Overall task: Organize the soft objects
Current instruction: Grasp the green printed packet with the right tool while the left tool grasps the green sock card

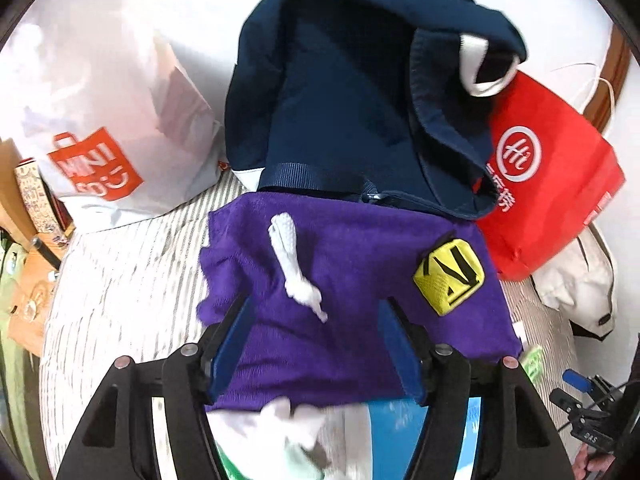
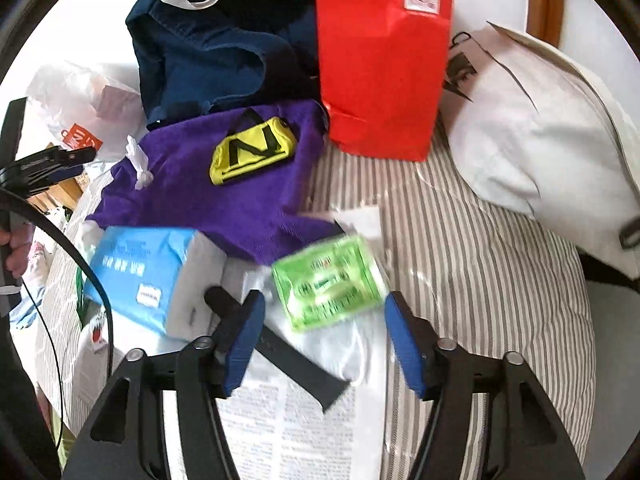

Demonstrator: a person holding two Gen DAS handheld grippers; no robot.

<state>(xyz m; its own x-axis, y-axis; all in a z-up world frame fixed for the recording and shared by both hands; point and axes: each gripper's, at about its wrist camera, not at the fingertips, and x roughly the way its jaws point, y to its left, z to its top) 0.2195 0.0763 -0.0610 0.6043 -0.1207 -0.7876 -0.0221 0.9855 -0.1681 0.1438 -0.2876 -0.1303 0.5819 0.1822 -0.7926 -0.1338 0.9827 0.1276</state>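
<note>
- Judged from the clutter, the tidying is at an early stage: soft things lie loose on the striped bed (image 2: pixel 460 264), and none can be seen packed into a bag.
- The purple cloth (image 1: pixel 344 292) is the landmark, spread flat in the middle of the bed. A yellow pouch (image 1: pixel 448 276) and a white cord (image 1: pixel 296 272) rest on it.
- Behind the cloth stands a navy bag (image 1: pixel 352 96), mouth sagging open; its inside is dark, so I cannot tell what it holds.
- Right of the cloth, and touching the navy bag, stands a red bag (image 2: pixel 380 60); its contents are hidden. Further right lies a cream bag (image 2: pixel 540 132), shut or slumped.
- Left of the cloth sits a white plastic bag (image 1: pixel 108 120), something pale showing faintly through it.
- In front of the cloth lie a blue pack (image 2: pixel 140 272) and a green packet (image 2: pixel 332 280), blurred, on white printed paper.
- The left hand-held gripper (image 1: pixel 316 340) hangs over the cloth, jaws apart, pads pressing on nothing.
- The right hand-held gripper (image 2: pixel 324 340) is spread just before the green packet, gripping nothing.
- Left to do, as I judge it: gather the cloth, pouch and packs into a bag.
</note>
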